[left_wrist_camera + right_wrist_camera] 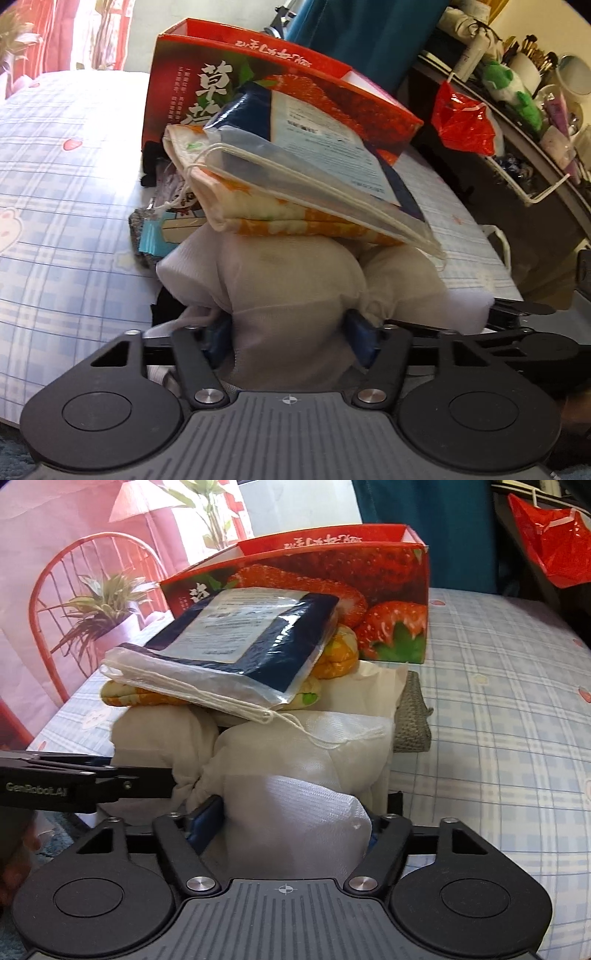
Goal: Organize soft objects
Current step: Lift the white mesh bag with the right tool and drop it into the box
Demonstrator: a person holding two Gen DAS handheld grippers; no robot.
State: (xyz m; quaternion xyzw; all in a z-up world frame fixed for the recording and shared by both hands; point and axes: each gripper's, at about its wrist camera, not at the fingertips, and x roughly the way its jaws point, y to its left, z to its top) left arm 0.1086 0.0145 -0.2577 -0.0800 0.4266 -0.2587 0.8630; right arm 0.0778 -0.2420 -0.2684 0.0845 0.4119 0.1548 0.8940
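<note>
A white mesh bag stuffed with cream cloth lies at the near edge of the bed. My left gripper is shut on it, its blue pads pressed into both sides. My right gripper is shut on the same bag from the other side. On top of the bag rest an orange floral cloth and a clear drawstring pouch with a navy item; both show in the right wrist view, pouch over cloth. The left gripper's arm enters the right wrist view.
A red strawberry-print box stands open behind the pile on the blue plaid bedsheet. A grey knitted item lies beside the pile. A cluttered shelf with a red plastic bag stands at the right.
</note>
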